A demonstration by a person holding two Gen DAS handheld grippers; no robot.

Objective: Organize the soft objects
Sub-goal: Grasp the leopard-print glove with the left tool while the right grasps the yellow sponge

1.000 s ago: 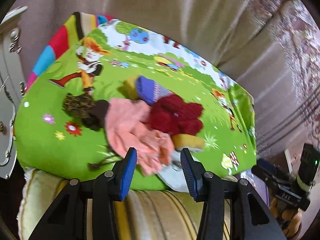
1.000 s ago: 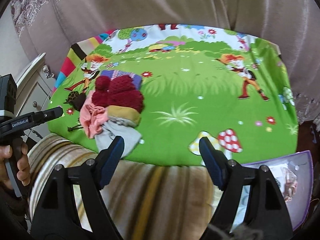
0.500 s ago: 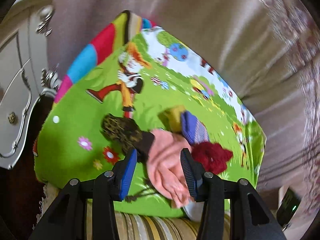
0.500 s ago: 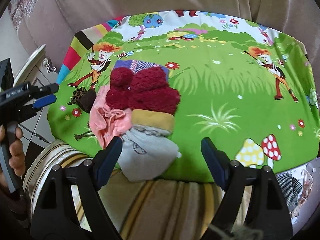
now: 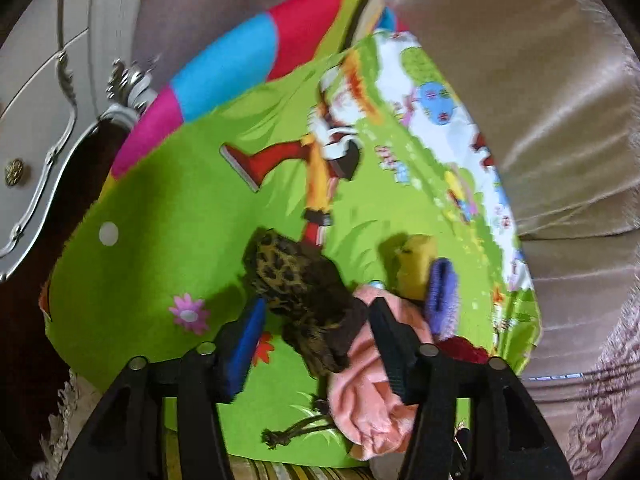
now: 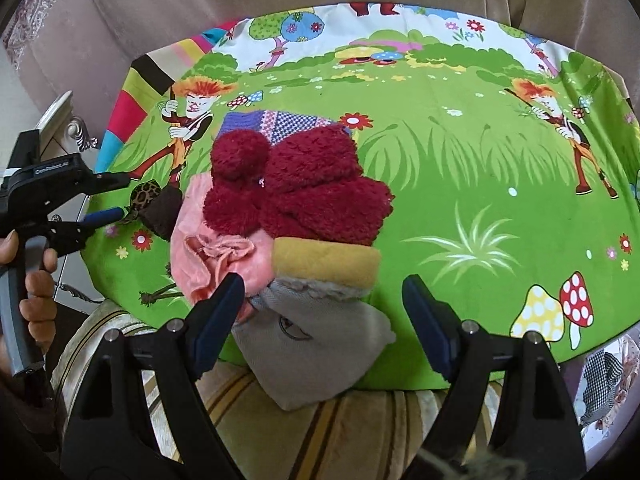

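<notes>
A pile of soft things lies on the green cartoon cloth (image 6: 460,160). It holds a dark red fluffy hat (image 6: 304,192), a pink cloth (image 6: 216,256), a grey piece with a yellow cuff (image 6: 312,352), a purple knit (image 6: 280,124) and a leopard-print piece (image 5: 288,272) with a brown cuff. My left gripper (image 5: 316,320) is low over the leopard-print piece, which lies between its opening jaws, and the pads do not press it. My right gripper (image 6: 320,300) stands open, wide around the grey piece at the cloth's near edge. The left gripper (image 6: 108,196) also shows in the right wrist view.
A white ornate cabinet (image 5: 40,120) stands left of the cloth. Beige sofa backing (image 5: 540,100) rises behind it. A striped cushion (image 6: 360,420) lies under the near edge. A purple-edged bag (image 6: 604,376) with cloth pieces sits at the lower right.
The left gripper swung left off the pink cloth, rolled, dropped closer and widened around the leopard-print piece. The right gripper came nearer to the pile; its jaws stayed wide.
</notes>
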